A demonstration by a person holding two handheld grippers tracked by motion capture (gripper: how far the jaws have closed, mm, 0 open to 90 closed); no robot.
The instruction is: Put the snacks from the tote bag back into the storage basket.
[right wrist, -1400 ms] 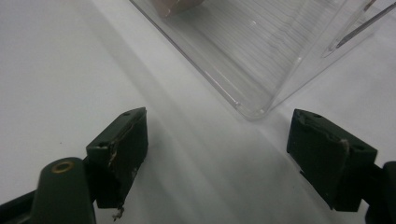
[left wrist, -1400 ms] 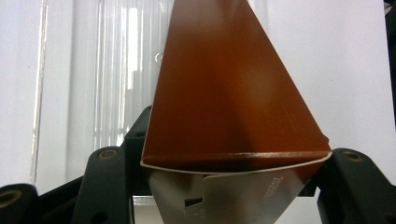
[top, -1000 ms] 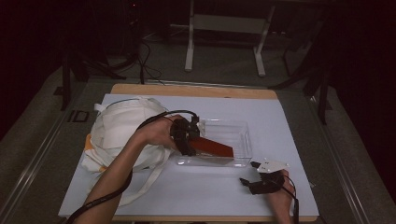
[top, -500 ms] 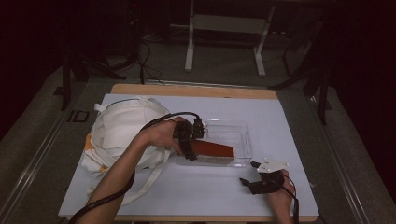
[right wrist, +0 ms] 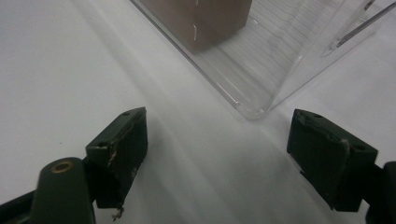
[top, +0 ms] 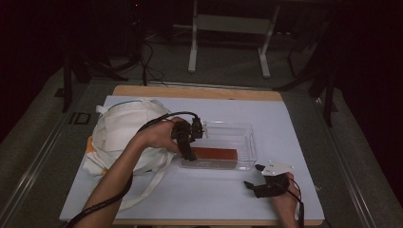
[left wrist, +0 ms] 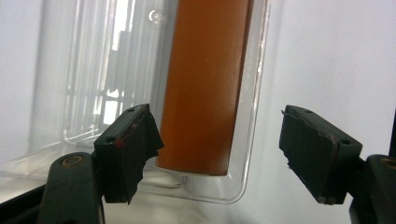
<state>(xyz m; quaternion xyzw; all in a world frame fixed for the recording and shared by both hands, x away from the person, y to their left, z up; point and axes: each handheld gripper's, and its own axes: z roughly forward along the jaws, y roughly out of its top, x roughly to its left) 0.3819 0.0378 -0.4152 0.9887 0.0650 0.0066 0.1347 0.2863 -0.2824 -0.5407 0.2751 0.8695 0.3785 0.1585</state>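
Note:
An orange-brown block [top: 214, 154] lies flat inside a clear plastic tray [top: 249, 142], along its near wall. My left gripper [top: 191, 148] hangs over the tray's left end, open. In the left gripper view its jaws [left wrist: 219, 123] stand wide apart on either side of the block's [left wrist: 205, 84] near end without touching it, above the tray's corner [left wrist: 93, 70]. My right gripper [top: 253, 175] rests open on the white mat near the front right. Its jaws [right wrist: 219, 119] point at the tray's corner [right wrist: 261, 65], and the block's end [right wrist: 201, 18] shows behind the wall.
A white cloth tote bag [top: 123, 133] lies at the left of the mat, its straps trailing toward the front edge. The white mat [top: 294, 137] covers a wooden table. Table legs and cables stand on the dark floor beyond.
The left gripper brought the tilted block down into the tray, and the block now lies flat. The jaws now stand apart from it. The right gripper has stayed in place.

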